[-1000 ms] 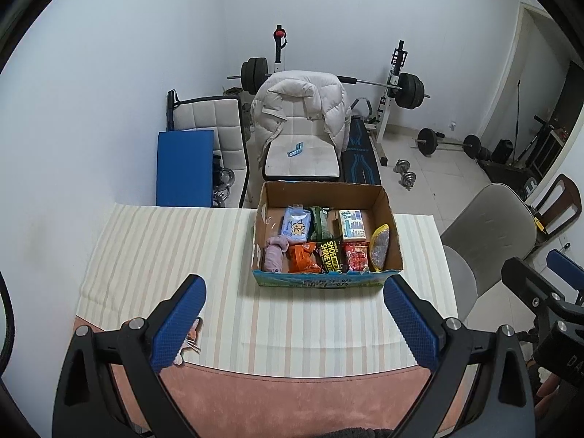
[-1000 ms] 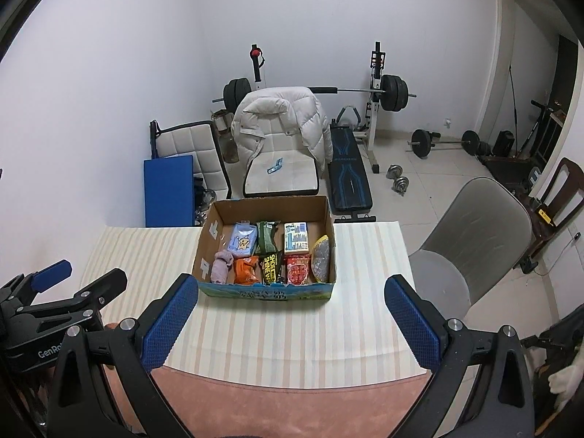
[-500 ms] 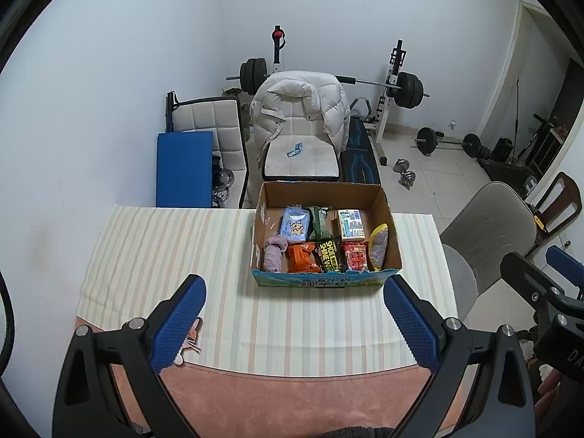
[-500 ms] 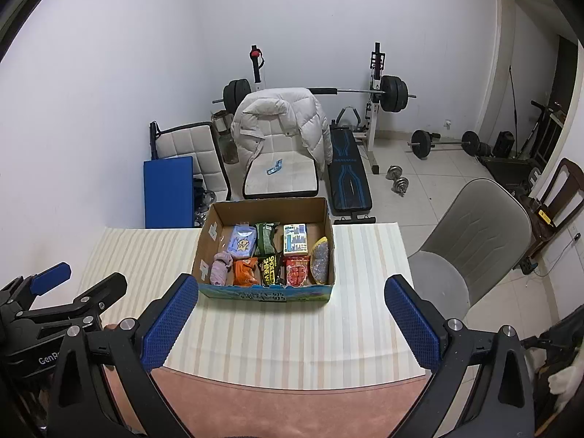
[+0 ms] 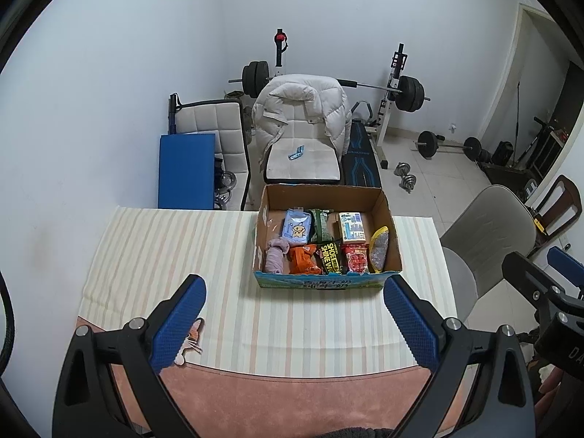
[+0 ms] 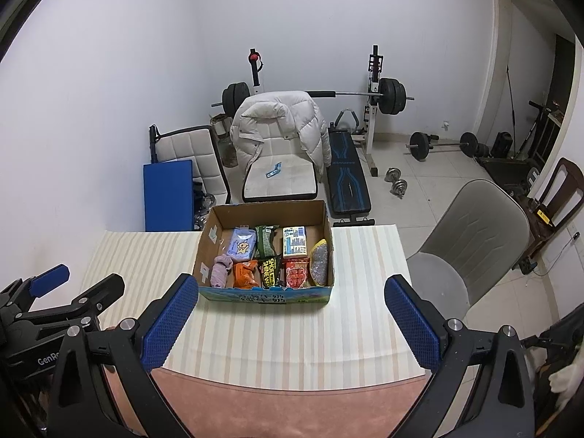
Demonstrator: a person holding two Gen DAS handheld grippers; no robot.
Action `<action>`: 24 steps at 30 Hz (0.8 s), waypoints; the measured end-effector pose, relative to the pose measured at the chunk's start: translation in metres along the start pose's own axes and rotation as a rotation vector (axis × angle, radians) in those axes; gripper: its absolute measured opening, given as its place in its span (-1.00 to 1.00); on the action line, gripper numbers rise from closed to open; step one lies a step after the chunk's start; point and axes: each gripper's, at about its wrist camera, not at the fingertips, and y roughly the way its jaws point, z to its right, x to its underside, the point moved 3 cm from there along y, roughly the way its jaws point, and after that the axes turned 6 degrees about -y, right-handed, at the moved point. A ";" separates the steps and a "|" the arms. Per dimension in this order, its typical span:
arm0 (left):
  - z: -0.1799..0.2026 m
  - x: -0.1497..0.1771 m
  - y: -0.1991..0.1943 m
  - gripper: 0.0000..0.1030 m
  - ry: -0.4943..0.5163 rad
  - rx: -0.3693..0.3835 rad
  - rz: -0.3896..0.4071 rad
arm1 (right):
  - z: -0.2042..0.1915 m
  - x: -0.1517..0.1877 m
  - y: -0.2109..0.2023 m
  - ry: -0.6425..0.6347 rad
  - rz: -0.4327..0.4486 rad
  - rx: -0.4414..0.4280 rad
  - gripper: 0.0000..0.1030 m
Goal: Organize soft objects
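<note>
An open cardboard box (image 5: pixel 390 226) stands on the striped tablecloth (image 5: pixel 164 248); it also shows in the right wrist view (image 6: pixel 219 219). Inside lie a lilac rolled cloth (image 5: pixel 275 259), a blue tissue pack (image 5: pixel 297 227), an orange packet (image 5: pixel 302 260), a green packet (image 5: pixel 321 224), a black shoe-shine packet (image 5: pixel 331 258), a red packet (image 5: pixel 356 260), a white box (image 5: pixel 351 227) and a yellow-edged sponge (image 5: pixel 379 250). My left gripper (image 5: pixel 294 314) is open and empty, held above the table's near side. My right gripper (image 6: pixel 292 314) is open and empty too.
A small cat-print item (image 5: pixel 189 339) lies at the tablecloth's near-left edge. A grey chair (image 6: pixel 471 241) stands right of the table. Behind the table are a white chair with a puffer jacket (image 5: pixel 303 109), a blue pad (image 5: pixel 186 171) and a barbell rack (image 5: pixel 398 84).
Both grippers have drifted very slightly; the box sits a touch lower and nearer in the right wrist view. Nothing was grasped or released.
</note>
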 end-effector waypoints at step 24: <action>-0.005 -0.001 -0.010 0.94 -0.002 -0.015 0.017 | 0.000 0.004 -0.011 -0.021 0.015 0.048 1.00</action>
